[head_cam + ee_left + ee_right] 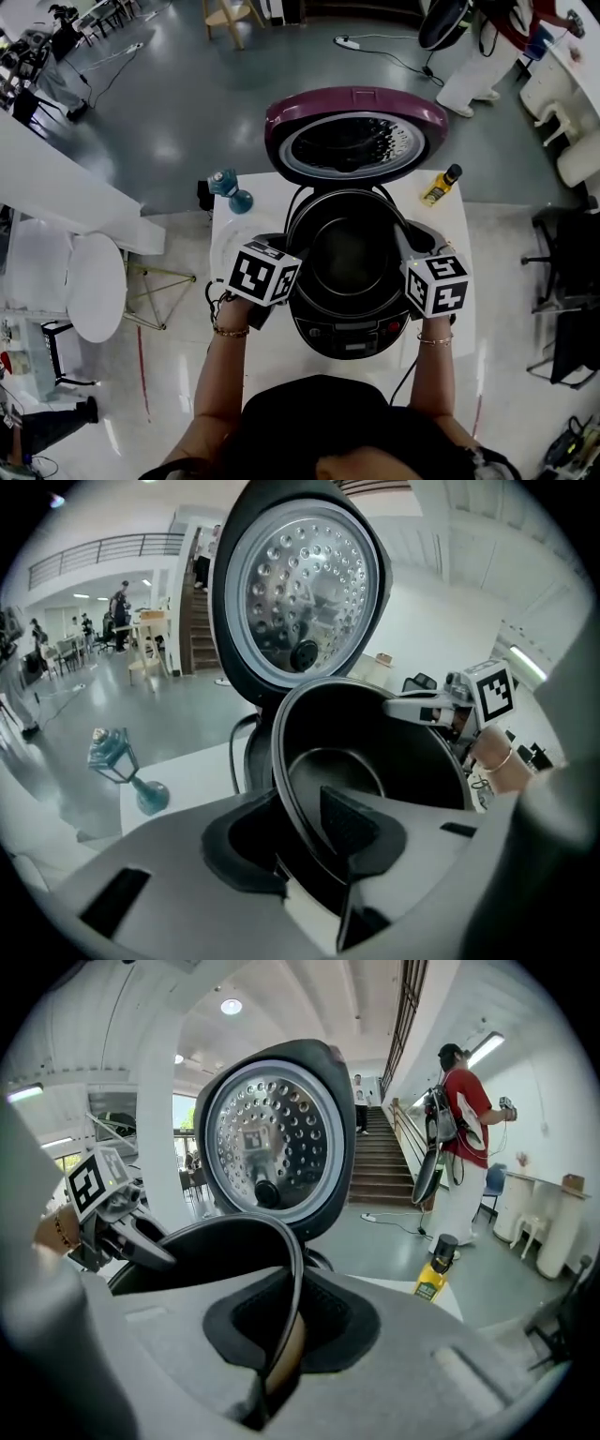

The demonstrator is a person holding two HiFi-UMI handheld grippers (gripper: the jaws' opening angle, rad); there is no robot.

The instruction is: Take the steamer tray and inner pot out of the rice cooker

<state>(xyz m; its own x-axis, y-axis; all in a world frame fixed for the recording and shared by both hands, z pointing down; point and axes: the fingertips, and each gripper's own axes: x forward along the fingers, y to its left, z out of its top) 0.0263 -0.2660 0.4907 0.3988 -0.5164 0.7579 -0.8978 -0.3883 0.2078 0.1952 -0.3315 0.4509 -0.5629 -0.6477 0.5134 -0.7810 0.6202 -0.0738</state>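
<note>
The rice cooker [349, 333] stands on a white table [251, 361] with its purple lid [356, 131] swung up and back. Its dark inner pot [349, 251] sits in the cooker's mouth and looks empty; I see no steamer tray. My left gripper [292, 251] is shut on the pot's left rim: in the left gripper view the rim [286, 789] runs between the pads. My right gripper [405, 246] is shut on the right rim, and the right gripper view shows the thin edge [292, 1269] pinched between the pads. Each gripper view shows the other gripper across the pot.
A teal lantern-shaped ornament [231, 187] stands at the table's back left corner and a yellow bottle [441, 185] at the back right. A black cable runs behind the cooker. A round white table [94, 286] is to the left. A person in red [464, 1101] stands far behind.
</note>
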